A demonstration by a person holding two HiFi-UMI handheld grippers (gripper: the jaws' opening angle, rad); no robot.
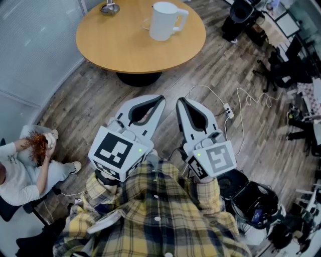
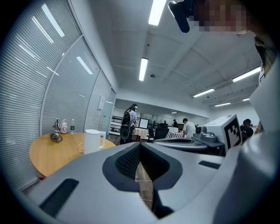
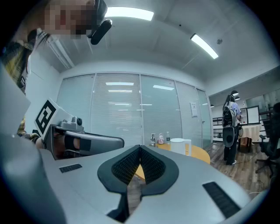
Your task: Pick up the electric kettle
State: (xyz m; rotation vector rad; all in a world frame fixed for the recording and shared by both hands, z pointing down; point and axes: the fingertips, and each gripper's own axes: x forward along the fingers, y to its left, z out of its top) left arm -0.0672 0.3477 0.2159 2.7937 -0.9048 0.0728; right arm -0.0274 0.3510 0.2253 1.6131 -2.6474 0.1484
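Note:
The white electric kettle [image 1: 164, 20] stands upright on the round wooden table [image 1: 125, 45], its handle to the right. It also shows small in the left gripper view, as the kettle [image 2: 92, 141], and in the right gripper view, as the kettle [image 3: 179, 145]. Both grippers hover side by side over the wood floor, well short of the table. My left gripper [image 1: 161, 98] is shut with nothing between its jaws, and my right gripper [image 1: 179, 100] is shut and empty too. Their tips meet in each gripper's own view: left gripper [image 2: 141, 144], right gripper [image 3: 140, 148].
A small metal item [image 1: 109, 7] sits at the table's far edge. A seated person [image 1: 25, 165] is at the left. A white power strip [image 1: 228, 111] with cables lies on the floor to the right. Office chairs [image 1: 288, 68] crowd the right side.

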